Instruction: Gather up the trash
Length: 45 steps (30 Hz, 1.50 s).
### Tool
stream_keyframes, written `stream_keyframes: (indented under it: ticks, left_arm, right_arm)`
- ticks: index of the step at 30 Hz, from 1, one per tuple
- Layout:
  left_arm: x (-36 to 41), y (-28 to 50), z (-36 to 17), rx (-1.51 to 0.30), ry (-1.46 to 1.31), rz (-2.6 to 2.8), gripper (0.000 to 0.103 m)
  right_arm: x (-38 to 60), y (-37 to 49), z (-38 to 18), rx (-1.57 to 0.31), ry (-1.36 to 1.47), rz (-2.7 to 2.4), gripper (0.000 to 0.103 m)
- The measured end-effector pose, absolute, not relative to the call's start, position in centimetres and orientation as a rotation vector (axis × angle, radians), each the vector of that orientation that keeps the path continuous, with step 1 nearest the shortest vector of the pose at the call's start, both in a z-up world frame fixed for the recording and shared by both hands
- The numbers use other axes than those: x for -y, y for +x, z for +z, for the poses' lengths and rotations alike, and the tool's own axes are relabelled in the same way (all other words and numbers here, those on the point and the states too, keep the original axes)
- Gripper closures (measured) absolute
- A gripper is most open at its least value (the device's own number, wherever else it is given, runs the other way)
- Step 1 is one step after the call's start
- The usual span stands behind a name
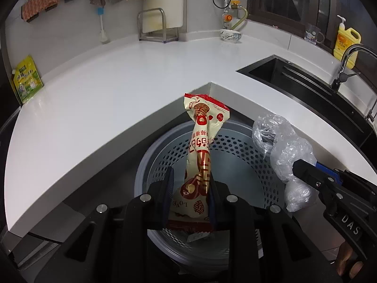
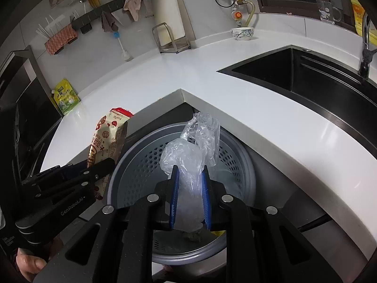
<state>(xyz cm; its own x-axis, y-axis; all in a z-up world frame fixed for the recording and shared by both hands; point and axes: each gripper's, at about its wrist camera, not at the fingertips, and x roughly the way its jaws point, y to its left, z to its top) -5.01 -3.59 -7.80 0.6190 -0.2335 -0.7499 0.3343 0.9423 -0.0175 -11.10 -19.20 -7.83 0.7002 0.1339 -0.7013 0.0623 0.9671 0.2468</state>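
Currently both claws hover over grey perforated bin [image 1: 235, 165], which sits below the inner corner of white worktop [image 1: 106, 89]. Left claw [image 1: 190, 188] clenched on red/cream snack wrapper [image 1: 202, 146]; wrapper sticks up toward 12 o'clock. Right claw [image 2: 190, 188] clenched on crumpled clear plastic bag [image 2: 190, 151], approx. above bin centre. Black sink [image 2: 306, 75] at 2 o'clock.

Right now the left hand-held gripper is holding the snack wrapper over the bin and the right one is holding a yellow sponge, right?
Not quite. The right hand-held gripper holds a crumpled clear plastic bag, not a yellow sponge; the right wrist view shows it. The left hand-held gripper does hold the snack wrapper over the bin.
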Motion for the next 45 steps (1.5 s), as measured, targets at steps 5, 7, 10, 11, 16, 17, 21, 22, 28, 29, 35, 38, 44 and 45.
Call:
stream_keyframes:
  ticks: [5, 7, 10, 11, 16, 17, 21, 22, 28, 29, 35, 38, 44, 45]
  left_arm:
    - [3.6, -4.3, -8.7, -0.865, 0.117, -0.315, 0.076]
    - [3.5, -4.0, -9.0, -0.873, 0.114, -0.308, 0.075]
    - [3.3, -3.5, -9.3, -0.882, 0.102, -0.301, 0.073]
    - [3.2, -3.5, -9.3, -0.883, 0.101, -0.298, 0.070]
    - [2.8, -3.3, -9.2, -0.874, 0.076, -0.295, 0.039]
    - [2.7, -3.3, -9.1, -0.871, 0.069, -0.293, 0.036]
    - [2.4, -3.2, -9.0, -0.872, 0.063, -0.288, 0.036]
    - [2.4, -3.2, -8.9, -0.872, 0.060, -0.287, 0.036]
    - [2.4, -3.3, -8.4, -0.856, 0.068, -0.277, 0.033]
    - [2.3, -3.4, -8.4, -0.854, 0.070, -0.276, 0.033]
    - [2.1, -3.7, -7.8, -0.834, 0.074, -0.265, 0.027]
    - [1.9, -3.8, -7.5, -0.824, 0.074, -0.256, 0.024]
    - [1.6, -3.9, -7.2, -0.819, 0.075, -0.239, 0.021]
    - [1.5, -3.9, -7.2, -0.819, 0.078, -0.236, 0.021]
  right_arm:
    - [18.9, -10.0, -9.0, -0.834, 0.269, 0.048, 0.085]
    - [19.0, -9.5, -9.5, -0.847, 0.278, 0.052, 0.085]
    - [18.9, -8.9, -9.9, -0.862, 0.280, 0.058, 0.085]
    - [18.9, -8.8, -9.9, -0.863, 0.284, 0.060, 0.084]
    - [19.1, -8.5, -9.5, -0.836, 0.297, 0.070, 0.057]
    - [19.1, -8.5, -9.3, -0.829, 0.294, 0.067, 0.055]
    - [19.3, -8.7, -9.0, -0.825, 0.295, 0.055, 0.055]
    - [19.4, -8.7, -8.9, -0.824, 0.298, 0.054, 0.055]
    - [19.3, -9.0, -8.7, -0.821, 0.292, 0.040, 0.055]
    - [19.3, -9.0, -8.6, -0.821, 0.287, 0.040, 0.055]
    - [19.1, -9.3, -8.2, -0.819, 0.263, 0.026, 0.055]
    - [19.1, -9.4, -8.1, -0.819, 0.256, 0.015, 0.055]
    - [19.0, -9.6, -7.9, -0.819, 0.248, 0.011, 0.054]
    - [19.0, -9.6, -7.9, -0.819, 0.248, 0.011, 0.052]
